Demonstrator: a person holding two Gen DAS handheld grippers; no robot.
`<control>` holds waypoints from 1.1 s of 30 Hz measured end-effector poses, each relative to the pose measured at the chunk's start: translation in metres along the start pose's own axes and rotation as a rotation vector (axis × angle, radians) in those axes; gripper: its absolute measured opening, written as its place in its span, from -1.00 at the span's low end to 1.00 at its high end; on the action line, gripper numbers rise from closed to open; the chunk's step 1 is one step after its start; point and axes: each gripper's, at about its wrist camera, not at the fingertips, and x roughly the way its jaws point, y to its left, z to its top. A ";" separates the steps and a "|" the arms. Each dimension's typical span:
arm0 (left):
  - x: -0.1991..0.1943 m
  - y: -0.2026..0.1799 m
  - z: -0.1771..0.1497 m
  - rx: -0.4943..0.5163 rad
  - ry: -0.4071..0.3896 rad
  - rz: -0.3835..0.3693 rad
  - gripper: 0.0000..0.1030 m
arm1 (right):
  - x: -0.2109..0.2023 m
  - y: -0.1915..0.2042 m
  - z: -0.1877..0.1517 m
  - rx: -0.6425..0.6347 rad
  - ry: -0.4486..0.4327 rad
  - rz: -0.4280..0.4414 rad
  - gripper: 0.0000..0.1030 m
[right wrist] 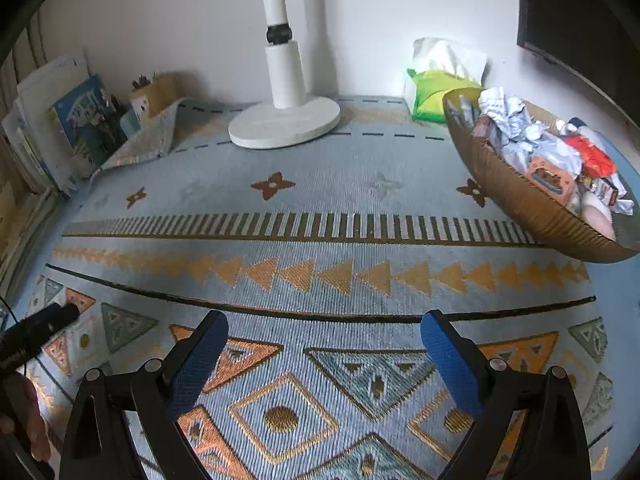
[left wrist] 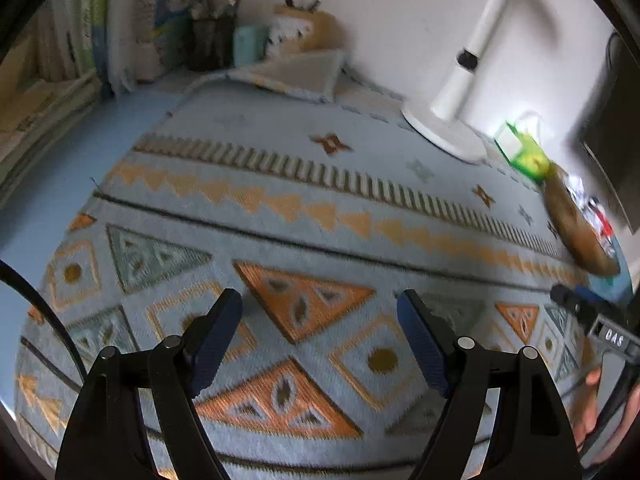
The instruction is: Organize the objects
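A brown basket (right wrist: 532, 200) sits at the right edge of the desk. It is full of crumpled paper (right wrist: 516, 128), a red wrapper (right wrist: 592, 152) and other small bits. These are the things to tidy, and they are all in the basket. Just behind it, by the back wall, stands a green tissue box (right wrist: 436, 96) with a white tissue poking out. A white lamp base (right wrist: 284, 124) stands at the back edge. In the back left corner are books (right wrist: 52, 120) and a dark pen cup (left wrist: 210, 42) with pens in it.

The patterned mat (right wrist: 320, 280) covers the middle of the desk, with lots of open room.

The left claw (left wrist: 320, 320) is spread wide and holds nothing. The right claw (right wrist: 324, 344) is spread wide too, with only mat between its 2 blue pads (right wrist: 196, 364).
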 end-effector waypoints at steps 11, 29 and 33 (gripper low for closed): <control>0.026 -0.019 0.005 0.176 0.051 0.115 1.00 | 0.028 -0.004 0.007 0.020 0.070 0.003 0.88; 0.026 -0.020 0.002 0.168 0.032 0.129 1.00 | 0.035 -0.001 0.001 -0.034 0.041 -0.066 1.00; 0.026 -0.020 0.003 0.168 0.032 0.129 1.00 | 0.034 -0.001 0.002 -0.033 0.041 -0.066 1.00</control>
